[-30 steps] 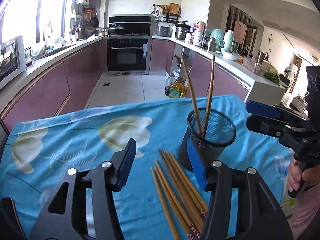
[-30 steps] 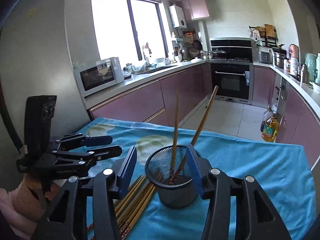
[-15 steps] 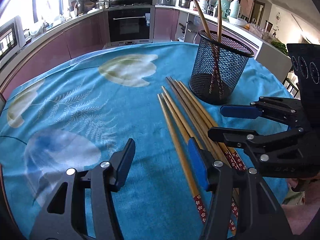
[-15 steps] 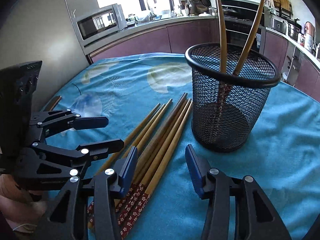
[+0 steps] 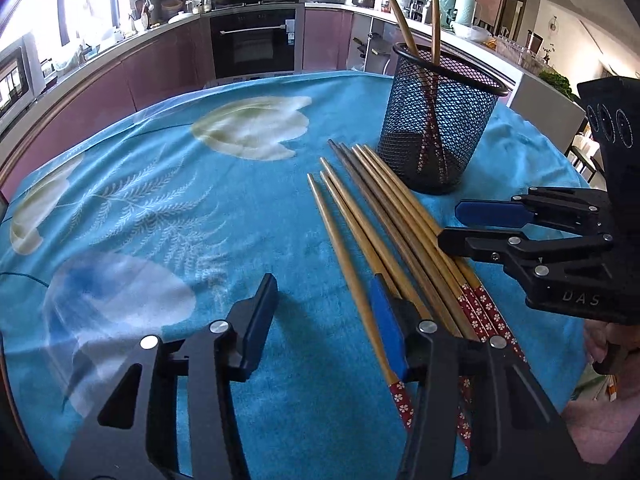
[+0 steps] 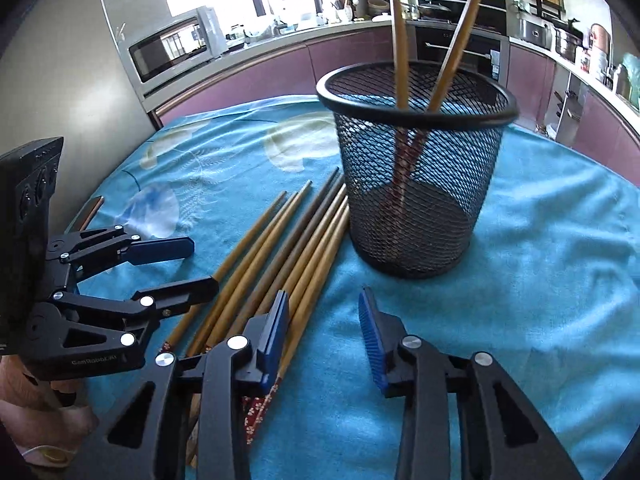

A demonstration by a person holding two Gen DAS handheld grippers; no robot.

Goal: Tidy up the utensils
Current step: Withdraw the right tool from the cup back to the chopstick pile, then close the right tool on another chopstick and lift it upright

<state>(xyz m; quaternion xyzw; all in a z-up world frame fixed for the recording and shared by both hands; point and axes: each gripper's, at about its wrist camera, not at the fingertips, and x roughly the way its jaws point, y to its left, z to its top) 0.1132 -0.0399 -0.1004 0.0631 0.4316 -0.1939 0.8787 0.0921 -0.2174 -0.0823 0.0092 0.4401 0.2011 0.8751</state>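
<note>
Blue tablecloth [image 5: 168, 208] carries loose chopsticks [image 5: 384, 232] lying beneath both wide, empty jaws, beside mesh holder [image 6: 416, 184].

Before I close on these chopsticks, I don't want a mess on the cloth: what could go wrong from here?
The loose chopsticks lie packed side by side, so either open gripper may pinch several or roll neighbours away. The left gripper and right gripper converge on the same bundle and could collide. The mesh cup looks light, with two chopsticks leaning inside; a bump might tip it.
</note>
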